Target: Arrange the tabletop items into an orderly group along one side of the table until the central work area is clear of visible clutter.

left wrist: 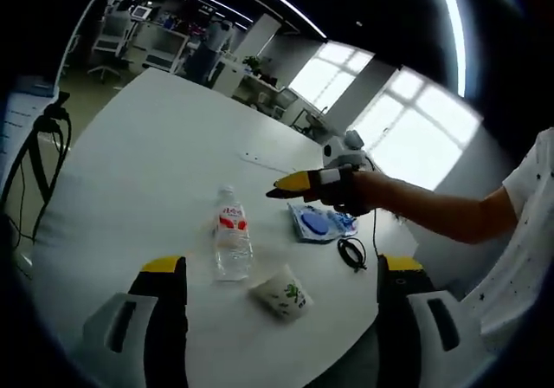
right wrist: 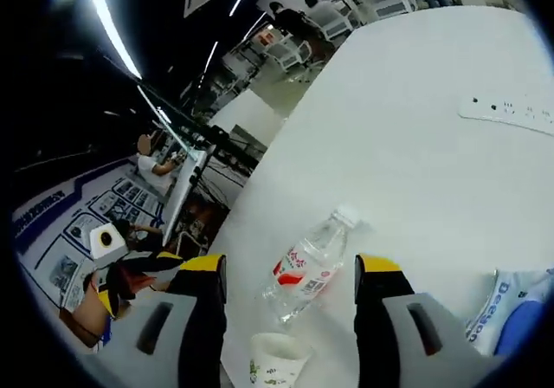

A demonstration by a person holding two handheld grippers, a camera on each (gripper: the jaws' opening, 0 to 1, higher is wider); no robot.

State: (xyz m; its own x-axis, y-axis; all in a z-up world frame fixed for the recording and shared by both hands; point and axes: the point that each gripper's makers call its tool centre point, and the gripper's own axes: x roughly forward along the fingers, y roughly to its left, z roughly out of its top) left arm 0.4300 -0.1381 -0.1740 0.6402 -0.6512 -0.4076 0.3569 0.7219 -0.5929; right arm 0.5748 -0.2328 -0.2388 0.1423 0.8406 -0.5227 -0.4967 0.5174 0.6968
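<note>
White table (left wrist: 147,163): bottle (left wrist: 232,242) lying at centre, cup (left wrist: 282,294) at its 5 o'clock, my left tongs (left wrist: 281,271) and right tongs (right wrist: 290,271) both apart.

My left camera looks down across the bench (left wrist: 147,154) toward the windows. My right camera sits lower and nearer. Both share the water bottle (left wrist: 231,246) (right wrist: 310,267) and paper cup (left wrist: 282,294) (right wrist: 275,359).

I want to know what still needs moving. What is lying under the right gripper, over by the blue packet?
Under the right gripper lies a blue packet on the white table, a black cable loop beside it. The hand hides whatever lies farther behind it.
</note>
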